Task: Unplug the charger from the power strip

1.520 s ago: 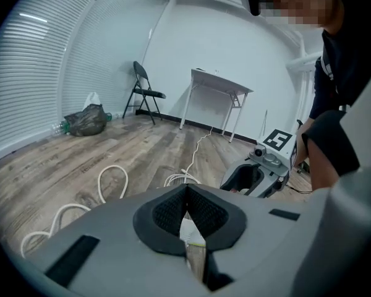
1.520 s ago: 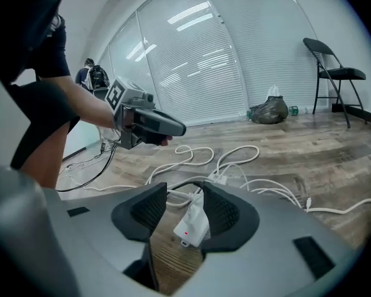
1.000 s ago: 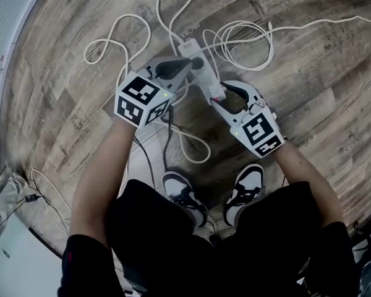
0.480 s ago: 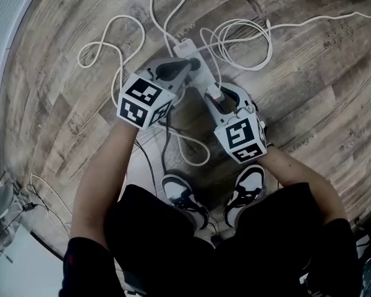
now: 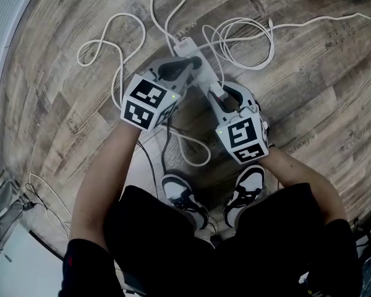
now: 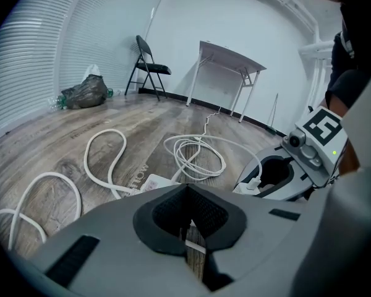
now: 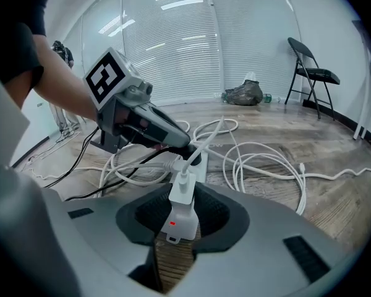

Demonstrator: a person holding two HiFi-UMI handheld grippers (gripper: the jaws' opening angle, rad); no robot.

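Note:
A white power strip (image 5: 195, 53) lies on the wooden floor, seen too in the right gripper view (image 7: 201, 161). A white charger (image 5: 217, 92) with a small red light (image 7: 182, 218) stands at its near end, a white cable rising from its top. My right gripper (image 5: 221, 95) straddles the charger; its jaws are closing, with a little gap still showing on each side (image 7: 180, 228). My left gripper (image 5: 188, 67) is shut, its tips resting on the strip's middle (image 7: 184, 148); in the left gripper view (image 6: 188, 228) only a thin slit shows between its pads.
Loose white cable coils lie beyond the strip (image 5: 241, 42) and loop to its left (image 5: 111, 42). A black cable (image 5: 167, 135) runs toward the person's shoes (image 5: 182, 193). A folding chair (image 6: 149, 60), a white table (image 6: 229, 60) and a bag (image 6: 83, 91) stand by the far wall.
My right gripper swung left and closer to the strip's near end, and its jaws narrowed around the charger. The left gripper stayed on the strip.

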